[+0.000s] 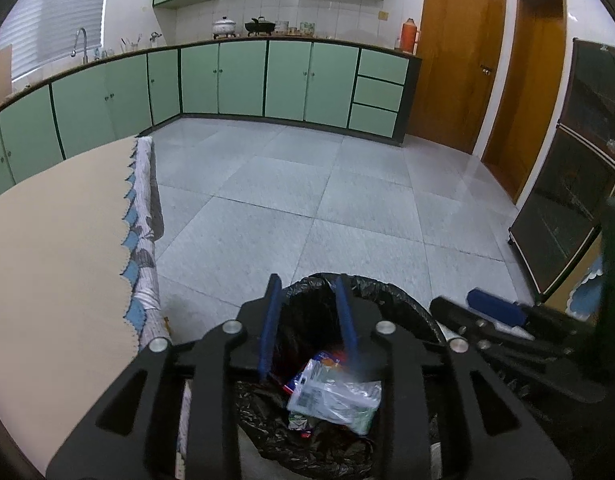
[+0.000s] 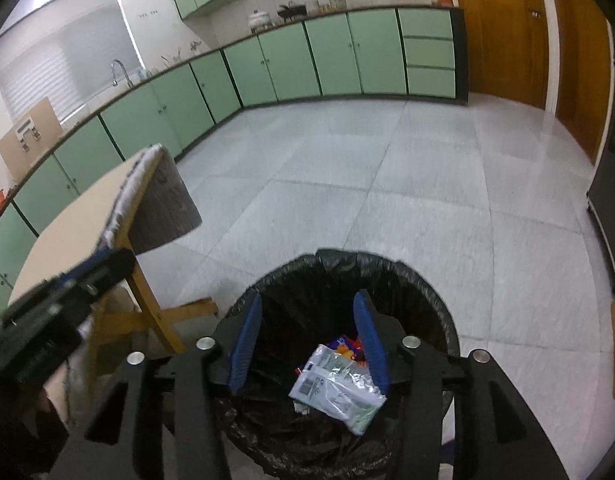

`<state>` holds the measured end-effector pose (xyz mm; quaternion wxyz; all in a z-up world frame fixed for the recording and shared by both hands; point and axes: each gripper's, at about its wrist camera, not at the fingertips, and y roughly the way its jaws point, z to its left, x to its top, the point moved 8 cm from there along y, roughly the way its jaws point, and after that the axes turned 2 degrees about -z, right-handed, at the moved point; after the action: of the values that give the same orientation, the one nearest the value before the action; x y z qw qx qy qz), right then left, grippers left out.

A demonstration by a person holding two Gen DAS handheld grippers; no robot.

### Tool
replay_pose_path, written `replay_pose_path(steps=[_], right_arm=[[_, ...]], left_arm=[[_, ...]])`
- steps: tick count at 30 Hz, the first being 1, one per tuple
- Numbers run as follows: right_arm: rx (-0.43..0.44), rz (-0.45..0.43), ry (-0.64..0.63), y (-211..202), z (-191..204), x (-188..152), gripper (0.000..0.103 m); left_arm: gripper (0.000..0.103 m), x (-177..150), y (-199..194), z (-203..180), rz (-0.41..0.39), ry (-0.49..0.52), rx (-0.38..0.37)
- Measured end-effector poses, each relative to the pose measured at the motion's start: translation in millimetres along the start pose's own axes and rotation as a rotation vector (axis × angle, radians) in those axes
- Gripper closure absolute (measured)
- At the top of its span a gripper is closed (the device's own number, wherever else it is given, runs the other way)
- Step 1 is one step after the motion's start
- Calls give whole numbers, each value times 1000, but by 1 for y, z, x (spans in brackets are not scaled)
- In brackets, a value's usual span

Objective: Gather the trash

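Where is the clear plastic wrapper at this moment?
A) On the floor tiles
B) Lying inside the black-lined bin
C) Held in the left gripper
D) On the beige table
B: the clear plastic wrapper lies inside the black-lined bin, on other trash, below both open, empty grippers.

Both tongs (image 1: 307, 320) (image 2: 307, 340) agape, empty.

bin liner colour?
Black, the bin liner shows best in the right wrist view.

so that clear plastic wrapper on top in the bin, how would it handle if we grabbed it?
The wrapper looks thin and crinkled, so probably floppy and very light. Its glossy film may slip between pads. It lies loosely on other trash in the bin, so should lift freely.
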<state>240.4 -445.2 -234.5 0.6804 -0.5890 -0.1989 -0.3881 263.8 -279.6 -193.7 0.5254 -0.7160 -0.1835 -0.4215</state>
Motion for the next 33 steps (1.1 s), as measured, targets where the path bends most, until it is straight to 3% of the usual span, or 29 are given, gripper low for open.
replay_pose_path(steps=[3, 7, 13, 21, 33], right_arm=[[-7, -26, -14, -13, 5, 9, 49], [-21, -60, -30, -27, 11, 20, 40], [-34, -96, -37, -46, 17, 30, 20], [-55, -153, -73, -78, 29, 43, 16], [-1, -270, -140, -145, 68, 65, 6]], left_arm=[[68, 3, -7, -1, -11, 3, 1], [51, 6, -19, 0, -34, 2, 4], [33, 18, -40, 12, -72, -12, 24], [30, 34, -79, 34, -130, -22, 73], [17, 61, -157, 56, -255, -38, 107]])
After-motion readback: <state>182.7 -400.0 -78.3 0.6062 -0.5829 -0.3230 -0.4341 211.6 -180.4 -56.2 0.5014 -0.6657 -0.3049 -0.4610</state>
